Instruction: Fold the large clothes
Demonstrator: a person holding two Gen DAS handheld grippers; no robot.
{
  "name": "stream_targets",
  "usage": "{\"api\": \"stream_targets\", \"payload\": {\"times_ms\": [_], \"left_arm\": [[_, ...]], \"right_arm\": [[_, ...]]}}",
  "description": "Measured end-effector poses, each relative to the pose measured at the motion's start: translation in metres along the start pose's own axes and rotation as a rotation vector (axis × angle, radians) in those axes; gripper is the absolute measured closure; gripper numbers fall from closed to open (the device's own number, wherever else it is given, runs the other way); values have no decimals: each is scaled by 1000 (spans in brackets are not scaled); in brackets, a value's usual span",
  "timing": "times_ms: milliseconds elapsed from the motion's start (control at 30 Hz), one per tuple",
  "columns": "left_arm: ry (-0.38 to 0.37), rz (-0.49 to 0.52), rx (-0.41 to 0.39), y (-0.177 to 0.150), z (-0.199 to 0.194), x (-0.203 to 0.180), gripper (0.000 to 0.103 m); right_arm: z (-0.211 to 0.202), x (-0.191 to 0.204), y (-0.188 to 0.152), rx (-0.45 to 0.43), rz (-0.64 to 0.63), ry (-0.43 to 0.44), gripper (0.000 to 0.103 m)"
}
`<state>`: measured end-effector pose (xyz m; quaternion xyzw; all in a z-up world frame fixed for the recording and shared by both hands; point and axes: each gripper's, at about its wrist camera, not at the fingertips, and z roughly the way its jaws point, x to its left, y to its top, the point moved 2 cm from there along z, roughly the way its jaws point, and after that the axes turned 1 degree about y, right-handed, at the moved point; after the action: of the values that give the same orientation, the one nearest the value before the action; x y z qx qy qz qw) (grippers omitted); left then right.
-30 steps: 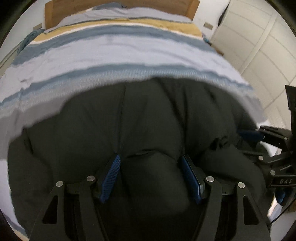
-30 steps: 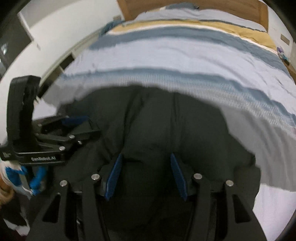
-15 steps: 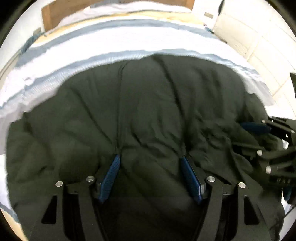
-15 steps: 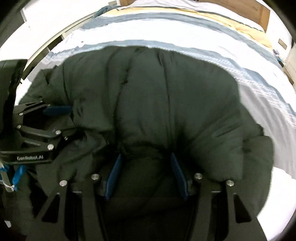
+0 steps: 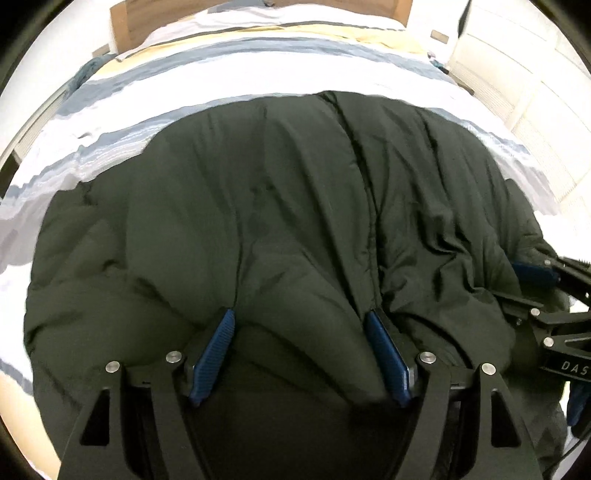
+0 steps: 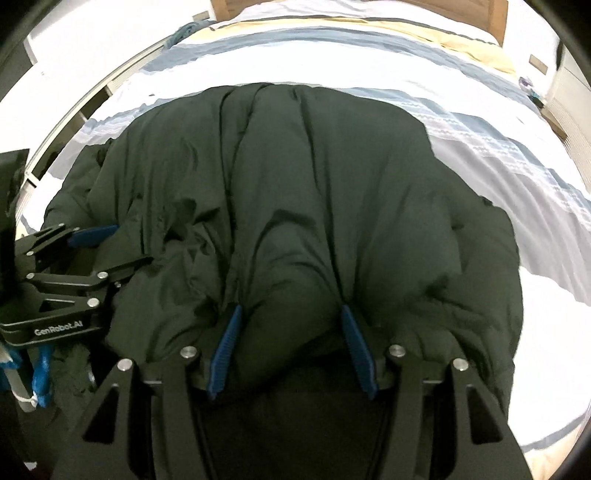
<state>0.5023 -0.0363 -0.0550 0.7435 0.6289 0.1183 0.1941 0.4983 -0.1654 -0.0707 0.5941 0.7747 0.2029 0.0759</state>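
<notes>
A black padded jacket (image 5: 277,203) lies bunched on a striped bed cover (image 5: 221,74). My left gripper (image 5: 300,314) has a thick fold of the jacket between its blue pads, which still press on it while the jaws are opening. The right gripper (image 5: 517,286) shows at the right edge, buried in the same fabric. In the right wrist view, my right gripper (image 6: 291,308) is shut on another puffy fold of the jacket (image 6: 314,184), creases running into both pads. There the left gripper (image 6: 122,247) sits at the left, its fingers in the cloth.
The bed cover (image 6: 369,62) stretches beyond the jacket toward a wooden headboard (image 6: 495,14). White cupboard doors (image 5: 535,74) stand to the right of the bed. A pale ledge (image 6: 92,96) runs along the bed's left side.
Both grippers have moved forward and tipped down with the jacket folds in them. The jacket now covers more of each view and less of the striped cover shows.
</notes>
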Motion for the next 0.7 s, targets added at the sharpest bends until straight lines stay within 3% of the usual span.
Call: {"api": "stream_targets", "payload": {"times_ms": [300,567,700], "left_arm": [[41,11,-67,-20,-55,-1,30],[84,45,-91,-42,-96,7,20],[103,34,-88,-57,-113,16,17]], "right_arm": [[-38,0,-22,-9,61,-18,46],[-74,6,-53,-11,106,-23,45],[-92,5,-77,-13,132,-36,37]]}}
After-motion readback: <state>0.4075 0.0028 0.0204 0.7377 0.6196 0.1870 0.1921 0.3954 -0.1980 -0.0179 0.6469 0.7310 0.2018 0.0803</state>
